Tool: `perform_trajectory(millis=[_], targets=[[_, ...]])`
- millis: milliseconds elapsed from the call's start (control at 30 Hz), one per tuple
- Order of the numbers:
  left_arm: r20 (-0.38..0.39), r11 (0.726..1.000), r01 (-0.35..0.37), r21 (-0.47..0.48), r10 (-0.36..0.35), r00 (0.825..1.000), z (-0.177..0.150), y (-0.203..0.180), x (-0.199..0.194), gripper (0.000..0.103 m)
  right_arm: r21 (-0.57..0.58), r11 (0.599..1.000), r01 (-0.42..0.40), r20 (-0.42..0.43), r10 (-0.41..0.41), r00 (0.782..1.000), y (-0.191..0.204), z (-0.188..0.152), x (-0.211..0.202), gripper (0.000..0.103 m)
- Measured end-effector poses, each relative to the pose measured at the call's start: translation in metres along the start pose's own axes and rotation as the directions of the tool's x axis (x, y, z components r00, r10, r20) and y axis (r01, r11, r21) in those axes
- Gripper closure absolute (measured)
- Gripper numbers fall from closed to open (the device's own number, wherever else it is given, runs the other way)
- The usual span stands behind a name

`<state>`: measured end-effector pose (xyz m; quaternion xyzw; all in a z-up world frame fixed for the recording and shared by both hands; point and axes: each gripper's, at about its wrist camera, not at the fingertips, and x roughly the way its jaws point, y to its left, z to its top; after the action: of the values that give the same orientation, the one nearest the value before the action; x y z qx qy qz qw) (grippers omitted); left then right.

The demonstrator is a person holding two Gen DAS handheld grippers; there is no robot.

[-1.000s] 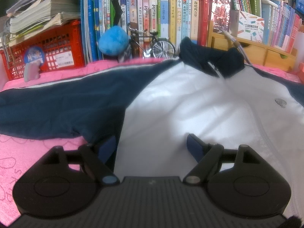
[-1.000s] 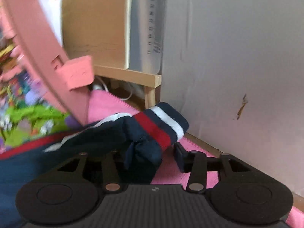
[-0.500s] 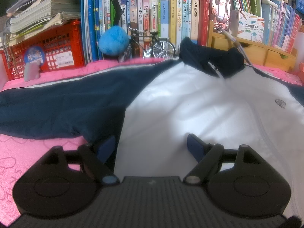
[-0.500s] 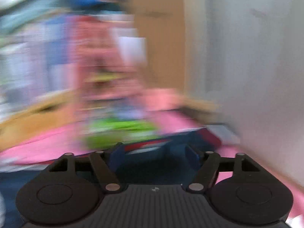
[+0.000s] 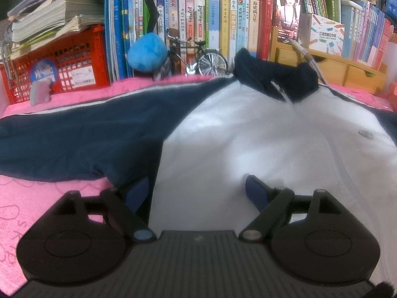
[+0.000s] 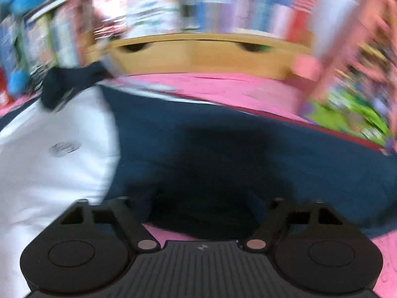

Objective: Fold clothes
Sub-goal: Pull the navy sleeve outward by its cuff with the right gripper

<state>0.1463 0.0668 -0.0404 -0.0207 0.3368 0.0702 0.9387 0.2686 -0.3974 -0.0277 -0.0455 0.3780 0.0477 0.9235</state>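
A white-bodied jacket with navy sleeves and a navy collar (image 5: 248, 134) lies spread flat, front up, on a pink cloth-covered bench (image 5: 37, 198), its collar at the far side against a row of upright books (image 5: 223, 19). One navy sleeve (image 5: 74, 139) stretches out to the left, the other navy sleeve (image 6: 248, 154) to the right, both still fully extended. Judging by this, the folding has barely begun: the garment is laid out and smoothed, but no sleeve has been brought in over the body and no fold in the body is visible.

The left gripper (image 5: 198, 193) hovers low over the near part of the jacket, where the left sleeve meets the white body; its blue-padded fingers (image 5: 255, 193) stand wide, with nothing clamped between them. The right gripper (image 6: 201, 208) is above the right sleeve near the shoulder; the picture is blurred, its fingers are opening and already spread wide, with dark sleeve cloth below them but no cloth pinched.

What seems left is everything that counts: each sleeve folded in, then the body folded over.
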Motion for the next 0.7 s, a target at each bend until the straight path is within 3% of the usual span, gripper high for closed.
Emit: perform_trajectory(millis=[33, 67, 100, 133, 267, 500, 700], targets=[[0.0, 1.0, 0.0, 0.0, 0.0, 1.0, 0.0, 0.0, 0.0, 0.016, 0.0, 0.997, 0.077, 0.002, -0.077, 0.997, -0.008, -0.001, -0.001, 0.022], [0.0, 1.0, 0.0, 0.0, 0.0, 1.0, 0.0, 0.0, 0.0, 0.016, -0.013, 0.986, 0.168, 0.001, -0.168, 0.986, -0.014, -0.001, -0.002, 0.038], [-0.001, 1.0, 0.0, -0.001, 0.0, 1.0, 0.0, 0.0, 0.0, 0.016, -0.029, 0.967, 0.255, 0.001, -0.255, 0.967, -0.018, -0.001, -0.005, 0.042], [-0.001, 1.0, 0.0, -0.001, 0.0, 1.0, 0.0, 0.0, 0.0, 0.016, -0.032, 0.959, 0.283, 0.007, -0.283, 0.959, -0.023, -0.003, -0.013, 0.044], [-0.001, 1.0, -0.001, -0.001, 0.001, 1.0, 0.0, 0.0, 0.0, 0.016, 0.031, 0.97, 0.24, 0.059, -0.241, 0.969, -0.045, -0.01, -0.055, 0.041], [-0.005, 1.0, 0.009, -0.009, -0.009, 1.0, -0.001, 0.004, -0.005, 0.017, 0.004, 0.986, 0.167, 0.161, -0.166, 0.973, -0.046, -0.003, -0.117, 0.028], [0.015, 0.997, 0.054, -0.05, -0.053, 0.998, -0.01, 0.017, -0.05, 0.019, -0.071, 0.992, 0.103, 0.221, -0.085, 0.972, -0.028, -0.011, -0.167, 0.021]])
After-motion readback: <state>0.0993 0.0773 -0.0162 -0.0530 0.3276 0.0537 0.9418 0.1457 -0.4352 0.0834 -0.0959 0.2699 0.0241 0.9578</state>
